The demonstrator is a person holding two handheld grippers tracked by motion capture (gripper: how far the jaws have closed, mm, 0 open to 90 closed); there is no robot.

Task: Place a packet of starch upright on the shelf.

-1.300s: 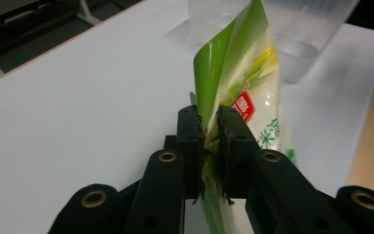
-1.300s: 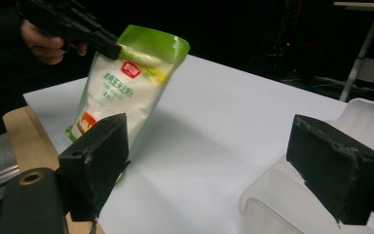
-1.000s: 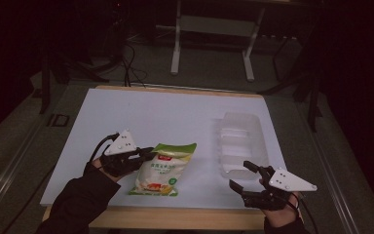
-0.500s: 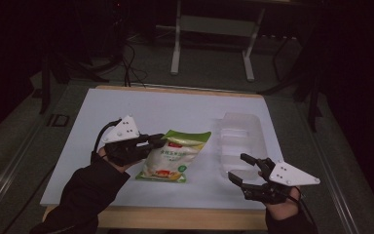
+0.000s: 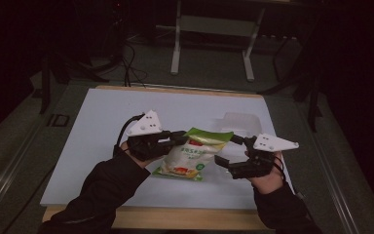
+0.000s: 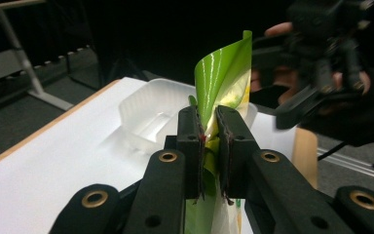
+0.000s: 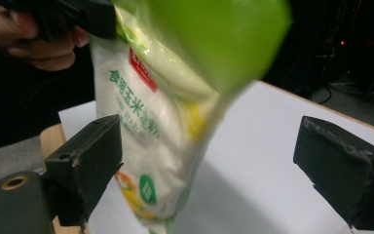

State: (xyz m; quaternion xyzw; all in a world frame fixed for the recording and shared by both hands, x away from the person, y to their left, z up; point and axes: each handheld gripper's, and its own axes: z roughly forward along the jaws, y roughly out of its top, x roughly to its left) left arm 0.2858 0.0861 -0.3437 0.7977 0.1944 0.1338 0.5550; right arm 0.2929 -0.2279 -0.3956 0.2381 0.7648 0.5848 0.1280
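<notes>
A green and white food bag (image 5: 191,156) is lifted by its top edge, its bottom still near the white table (image 5: 102,126). My left gripper (image 5: 181,137) is shut on the bag's green top corner (image 6: 221,68), its pads (image 6: 191,141) pinching the film. My right gripper (image 5: 226,151) is open, its jaws wide apart on either side of the hanging bag (image 7: 151,131), not touching it. A clear plastic tray (image 5: 237,123) sits just behind the bag, also seen as the clear tray (image 6: 151,112) beyond my left jaws.
The white table top has a wooden front edge (image 5: 175,218). A metal stand (image 5: 209,39) and cables (image 5: 126,63) are on the dark floor behind the table. Free surface lies to the far left (image 5: 92,146).
The left gripper has raised the bag by its top and carried it right. The right gripper has moved left and forward, so its open jaws now flank the bag.
</notes>
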